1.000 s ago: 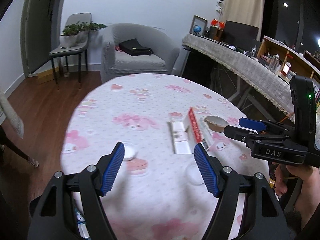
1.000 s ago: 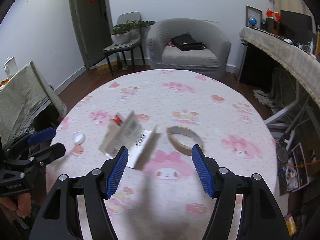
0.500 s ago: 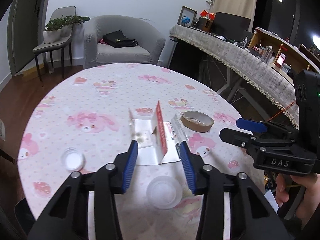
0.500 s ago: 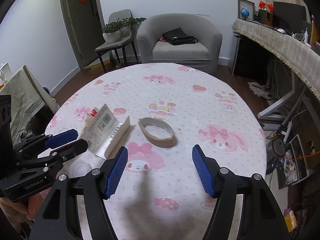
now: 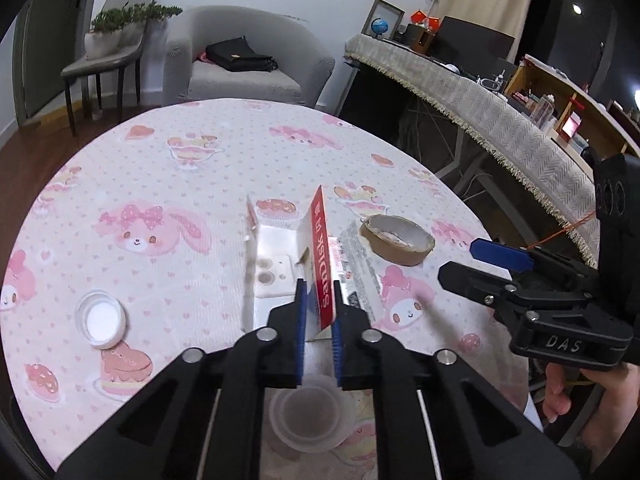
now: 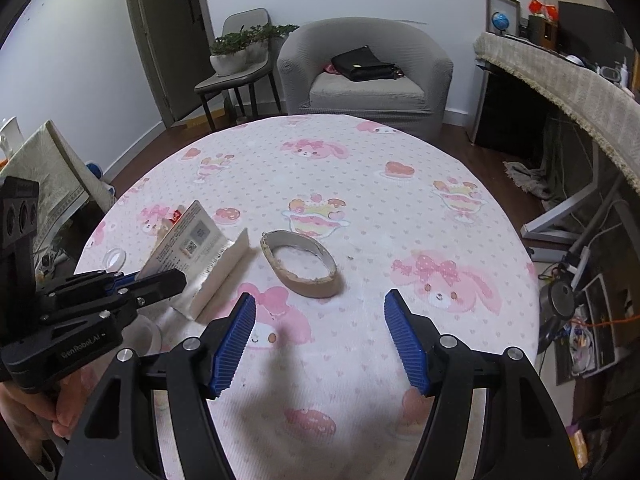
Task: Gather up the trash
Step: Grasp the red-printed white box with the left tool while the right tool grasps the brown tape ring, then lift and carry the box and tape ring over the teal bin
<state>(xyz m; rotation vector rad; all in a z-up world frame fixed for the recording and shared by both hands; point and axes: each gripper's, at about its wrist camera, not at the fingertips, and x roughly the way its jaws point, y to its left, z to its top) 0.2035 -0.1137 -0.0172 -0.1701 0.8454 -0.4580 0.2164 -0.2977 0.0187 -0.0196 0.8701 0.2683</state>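
With the left gripper (image 5: pixel 318 312) clamped on the upright flap of the flattened carton (image 5: pixel 320 256) lying on the table (image 5: pixel 240 152), lift straight up (right gripper (image 6: pixel 320 340) hovers open), avoiding the tape core (image 5: pixel 396 240).

We are holding the right gripper (image 6: pixel 320 334) open above the table (image 6: pixel 400 208), near the tape ring (image 6: pixel 300 262).

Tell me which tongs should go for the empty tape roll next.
Right. The right tongs are open and empty, with the tape roll lying just ahead of them. The left tongs are shut on the flattened carton.
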